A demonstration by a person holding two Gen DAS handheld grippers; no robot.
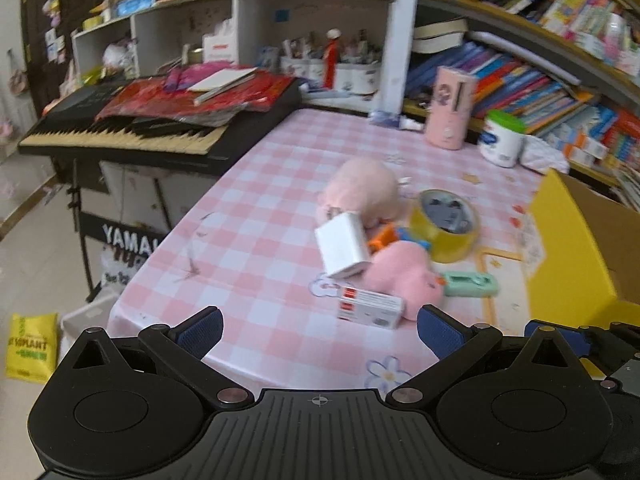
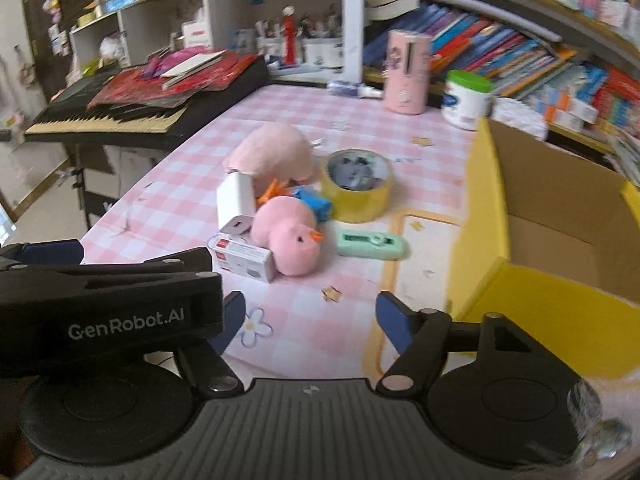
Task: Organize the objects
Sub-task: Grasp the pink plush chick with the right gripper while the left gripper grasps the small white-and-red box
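Observation:
A pile lies mid-table on the pink checked cloth (image 1: pixel 248 240): a pink plush chick (image 1: pixel 404 276) (image 2: pixel 290 236), a bigger pink plush (image 1: pixel 362 188) (image 2: pixel 272 152), a white charger (image 1: pixel 342 246) (image 2: pixel 236 202), a small white and red box (image 1: pixel 368 306) (image 2: pixel 244 258), a yellow tape roll (image 1: pixel 444 224) (image 2: pixel 358 186), a mint green case (image 1: pixel 470 283) (image 2: pixel 370 243). A yellow cardboard box (image 1: pixel 576 248) (image 2: pixel 560 240) stands open at the right. My left gripper (image 1: pixel 320 330) is open and empty, just short of the pile. My right gripper (image 2: pixel 310 320) is open and empty beside the box.
A pink cylinder (image 1: pixel 450 108) (image 2: pixel 406 72) and a white tub with green lid (image 1: pixel 502 138) (image 2: pixel 466 100) stand at the back. A black keyboard (image 1: pixel 160 120) (image 2: pixel 132 108) borders the table's left side. Bookshelves (image 1: pixel 540 72) line the back right. The left gripper's body (image 2: pixel 108 304) shows in the right wrist view.

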